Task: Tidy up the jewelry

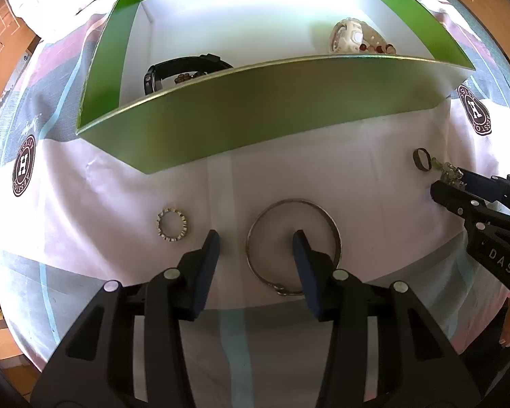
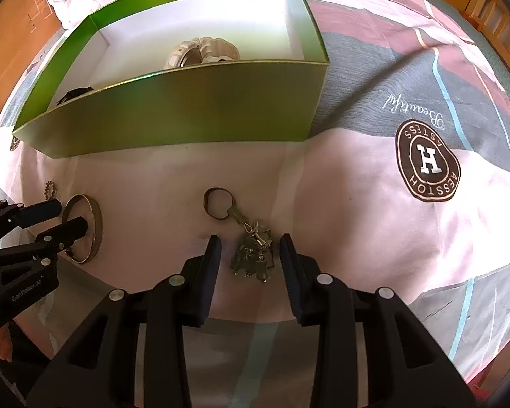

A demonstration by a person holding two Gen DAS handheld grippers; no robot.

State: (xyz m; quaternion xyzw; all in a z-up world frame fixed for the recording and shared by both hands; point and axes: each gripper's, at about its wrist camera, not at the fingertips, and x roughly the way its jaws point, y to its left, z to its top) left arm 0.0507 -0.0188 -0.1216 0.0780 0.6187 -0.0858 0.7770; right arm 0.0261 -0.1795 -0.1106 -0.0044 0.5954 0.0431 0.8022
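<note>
1. Left wrist view: the left gripper [image 1: 256,238] is spread open just in front of the green box [image 1: 255,102]. One finger [image 1: 302,248] stands inside the silver bangle [image 1: 294,246], the other outside its rim, so the rim lies between them, not yet pinched. A small toothed ring [image 1: 172,223] lies nearby on the bedsheet [image 1: 374,176]. Inside the box sit a black watch [image 1: 183,73] and a white watch [image 1: 352,35].
2. Right wrist view: the right gripper [image 2: 250,243] is also open, straddling the keychain charm [image 2: 253,255] in front of the box; its ring [image 2: 217,203] points toward the box wall.
3. Judgement: both hands seem set for a pickup. Next, each needs to close firmly on thin metal, lift, and clear the box's near wall.
</note>
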